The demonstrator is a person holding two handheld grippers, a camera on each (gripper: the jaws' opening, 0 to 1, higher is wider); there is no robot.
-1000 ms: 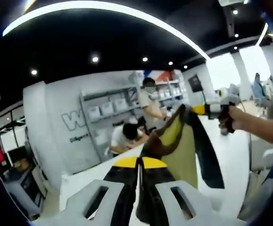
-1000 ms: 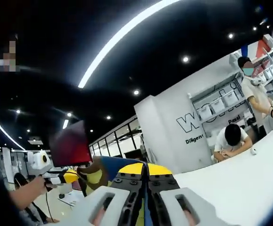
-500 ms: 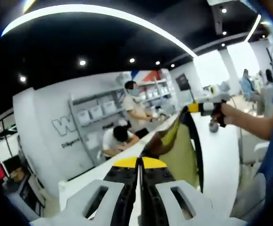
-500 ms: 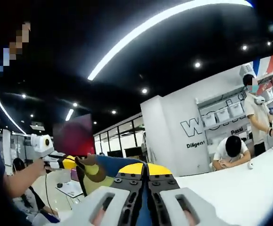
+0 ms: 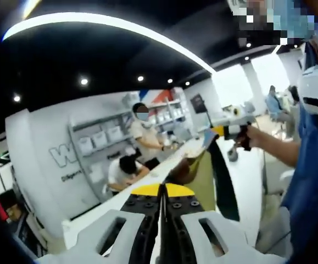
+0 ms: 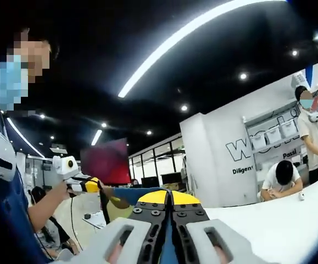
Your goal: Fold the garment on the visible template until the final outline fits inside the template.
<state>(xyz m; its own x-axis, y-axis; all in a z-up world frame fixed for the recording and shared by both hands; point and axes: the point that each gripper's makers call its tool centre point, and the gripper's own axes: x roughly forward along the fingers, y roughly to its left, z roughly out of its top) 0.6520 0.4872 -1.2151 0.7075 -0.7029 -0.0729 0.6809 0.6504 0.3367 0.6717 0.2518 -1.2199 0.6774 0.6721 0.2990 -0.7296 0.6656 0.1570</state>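
Here both grippers, left (image 5: 162,190) and right (image 6: 169,197), pinch the garment (image 5: 209,179) aloft; next, lower it onto the table (image 6: 279,220).

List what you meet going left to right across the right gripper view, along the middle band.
The person's blue sleeve → the left gripper held in a hand → the garment stretched between the grippers → the right gripper → the white wall with lettering → a seated person leaning on the white table.

Dark ceiling (image 5: 93,49), curved light strip (image 5: 109,25), white lettered wall (image 6: 224,159), shelving (image 5: 101,137), bright windows (image 5: 268,71)
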